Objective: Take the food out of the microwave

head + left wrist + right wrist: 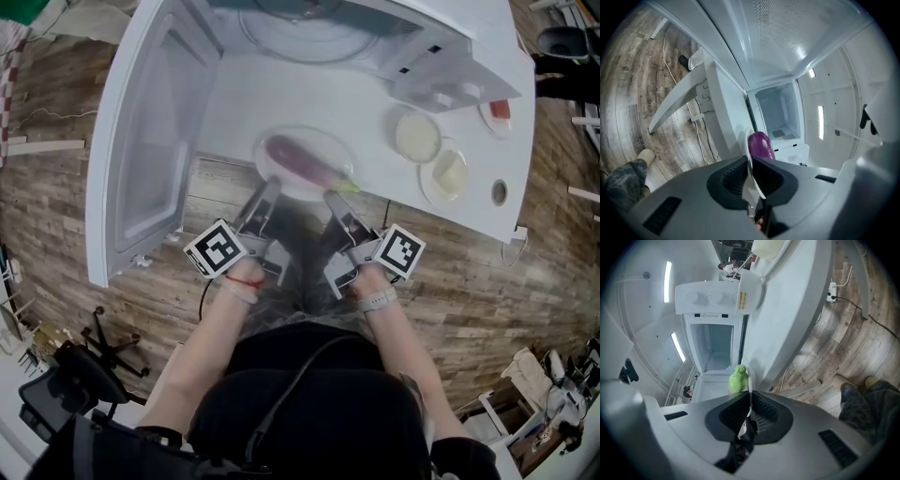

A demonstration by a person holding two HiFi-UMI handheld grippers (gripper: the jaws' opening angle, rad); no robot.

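Eggplant on clear plate, rim clamped by left hand-held gripper and right hand-held gripper, white table, plank floor

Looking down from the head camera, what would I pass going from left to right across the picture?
Open microwave door → plate holding a purple eggplant → round cream-coloured dish → small dish with something red on it.

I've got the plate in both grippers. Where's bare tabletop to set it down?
Bare table lies straight ahead of the plate, between the open microwave door and the nearest small dish. The table's right end is crowded: more dishes sit close together there.
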